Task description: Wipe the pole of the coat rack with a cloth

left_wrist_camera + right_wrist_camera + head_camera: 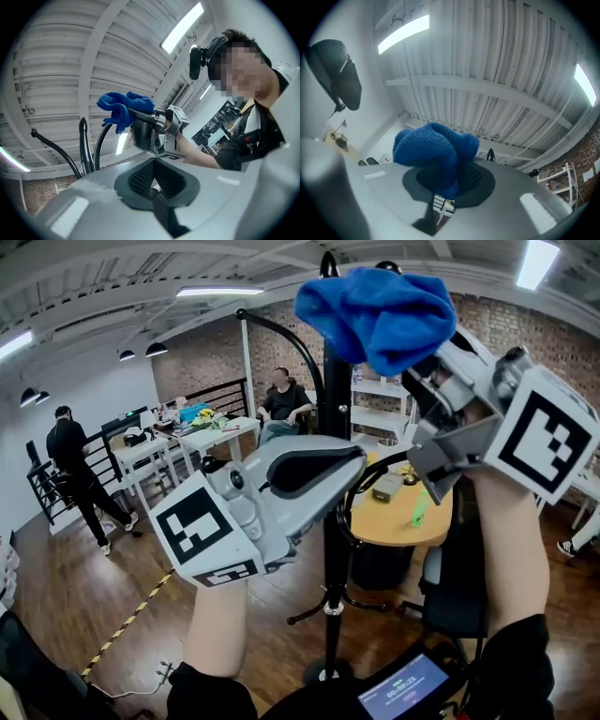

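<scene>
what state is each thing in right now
coat rack pole, upright, not gripped
blue cloth, bunched up, clamped in the right gripper, raised near the pole's top
right gripper, shut on the blue cloth
left gripper, shut, nothing between its jaws

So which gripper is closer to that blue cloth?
Right. The right gripper has the blue cloth clamped in its jaws; the left gripper sits lower, by the pole, apart from the cloth.

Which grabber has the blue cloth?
The right gripper, the higher one, has its jaws shut on the blue cloth; the left gripper holds nothing between its jaws.
</scene>
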